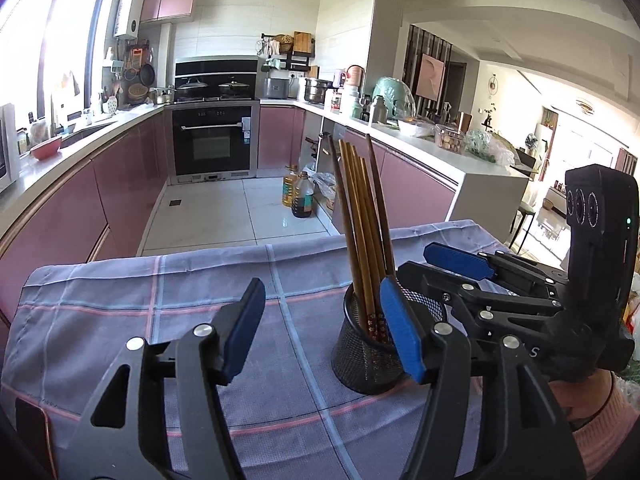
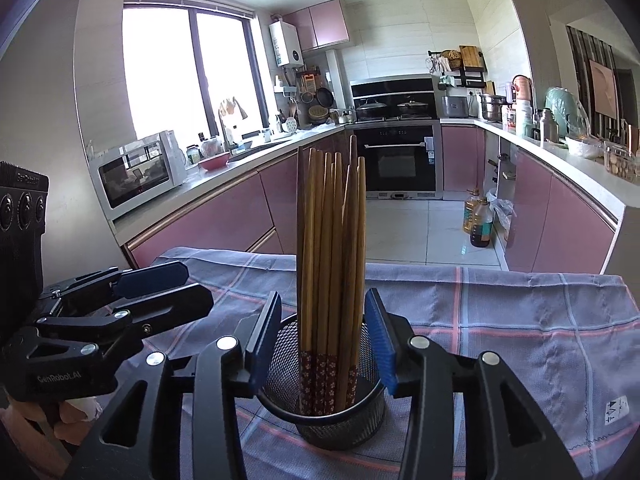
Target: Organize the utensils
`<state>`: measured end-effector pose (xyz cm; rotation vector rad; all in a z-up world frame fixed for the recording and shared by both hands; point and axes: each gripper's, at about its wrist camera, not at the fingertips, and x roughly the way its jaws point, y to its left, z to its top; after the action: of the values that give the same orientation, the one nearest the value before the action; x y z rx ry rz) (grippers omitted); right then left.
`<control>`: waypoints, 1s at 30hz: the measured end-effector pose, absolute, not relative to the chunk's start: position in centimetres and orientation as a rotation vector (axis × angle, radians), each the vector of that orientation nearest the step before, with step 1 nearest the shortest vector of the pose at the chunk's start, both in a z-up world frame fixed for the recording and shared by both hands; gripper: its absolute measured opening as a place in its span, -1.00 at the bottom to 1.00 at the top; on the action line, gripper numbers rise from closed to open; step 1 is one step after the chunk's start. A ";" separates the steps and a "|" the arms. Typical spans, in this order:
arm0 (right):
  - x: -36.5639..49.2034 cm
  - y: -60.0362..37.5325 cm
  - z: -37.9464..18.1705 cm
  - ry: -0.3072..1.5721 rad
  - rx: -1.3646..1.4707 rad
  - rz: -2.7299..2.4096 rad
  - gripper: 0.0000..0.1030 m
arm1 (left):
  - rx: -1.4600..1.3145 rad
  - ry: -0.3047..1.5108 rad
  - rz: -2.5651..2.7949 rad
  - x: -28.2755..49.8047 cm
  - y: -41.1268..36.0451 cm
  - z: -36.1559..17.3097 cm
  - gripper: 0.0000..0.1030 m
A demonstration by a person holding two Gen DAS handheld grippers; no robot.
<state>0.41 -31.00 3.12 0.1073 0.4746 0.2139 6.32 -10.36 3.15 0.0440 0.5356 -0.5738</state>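
Observation:
Several wooden chopsticks (image 2: pixel 330 240) with red patterned ends stand upright in a black mesh cup (image 2: pixel 340 420) on a grey-blue checked cloth (image 2: pixel 500 320). My right gripper (image 2: pixel 323 320) is open around the bundle just above the cup's rim, its blue pads (image 2: pixel 380 344) standing a little off the sticks on both sides. In the left wrist view the cup (image 1: pixel 360 364) and chopsticks (image 1: pixel 360 220) sit just behind my left gripper's right finger. My left gripper (image 1: pixel 322 312) is open with only cloth (image 1: pixel 160 300) between its fingers. Each gripper shows in the other's view: right gripper (image 1: pixel 432 276), left gripper (image 2: pixel 188 284).
A hand in a pink sleeve (image 1: pixel 592 412) holds the right gripper. Beyond the table's far edge lies a tiled floor with oil bottles (image 1: pixel 298 196), pink cabinets, an oven (image 2: pixel 396 160) and a microwave (image 2: pixel 136 172) on the left counter.

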 end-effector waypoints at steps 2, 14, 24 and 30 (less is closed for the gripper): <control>-0.1 -30.8 3.1 0.467 0.099 0.204 0.01 | 0.041 0.518 -0.548 5.8 -9.8 3.1 0.38; -3.9 -28.9 2.5 0.366 0.030 0.132 0.87 | 0.034 0.374 -0.360 1.6 -5.3 2.7 0.89; -5.4 -28.0 2.6 0.306 0.029 0.105 0.87 | 0.018 0.318 -0.278 -0.7 -3.4 3.1 0.89; -6.4 -27.6 2.7 0.268 0.019 0.095 0.87 | 0.019 0.284 -0.238 -1.8 -2.9 3.4 0.89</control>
<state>-6.39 -27.62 2.68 0.0188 0.2676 0.0948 -1.76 -2.86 3.35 0.0193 0.2844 -0.2384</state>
